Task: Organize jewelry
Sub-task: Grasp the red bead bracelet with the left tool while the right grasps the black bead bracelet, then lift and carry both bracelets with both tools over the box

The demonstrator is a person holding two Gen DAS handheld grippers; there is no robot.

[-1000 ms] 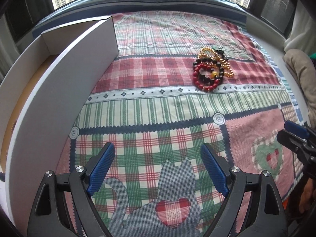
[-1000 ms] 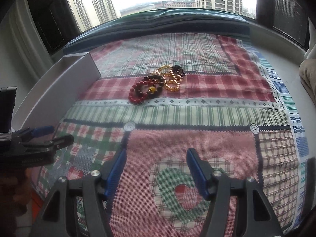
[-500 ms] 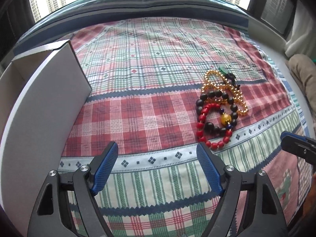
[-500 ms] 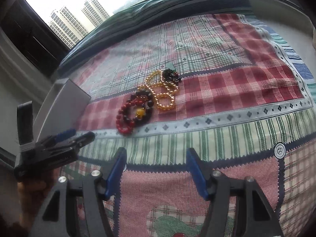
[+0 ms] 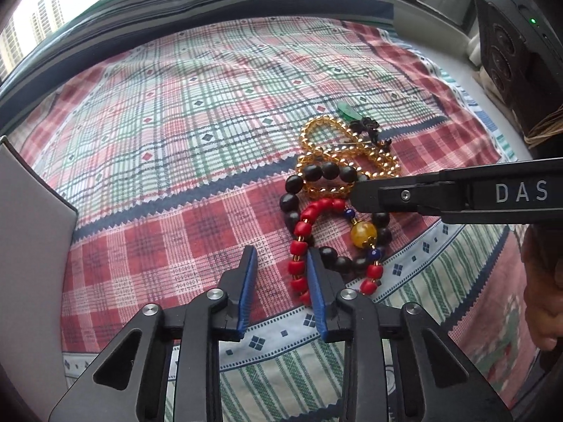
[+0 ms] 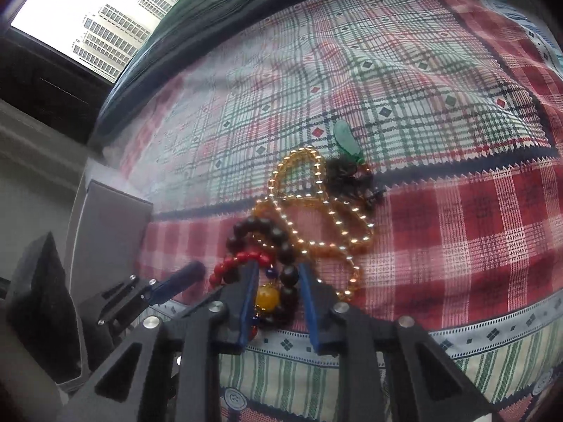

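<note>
A pile of bead jewelry lies on the plaid cloth: a red bead bracelet with a big amber bead, a dark bead bracelet, a golden bead strand and a green pendant. My left gripper is partly open and low over the cloth, its right finger against the red beads' left side. My right gripper is partly open with the amber bead and dark beads between its fingers. The right gripper shows in the left wrist view over the pile.
A white open box stands at the left; its wall also shows in the right wrist view. The plaid patchwork cloth covers the surface up to a window ledge. A hand holds the right gripper at the frame's right edge.
Both grippers moved forward and down to the bead pile and narrowed their fingers. The right gripper now straddles the amber and dark beads.
</note>
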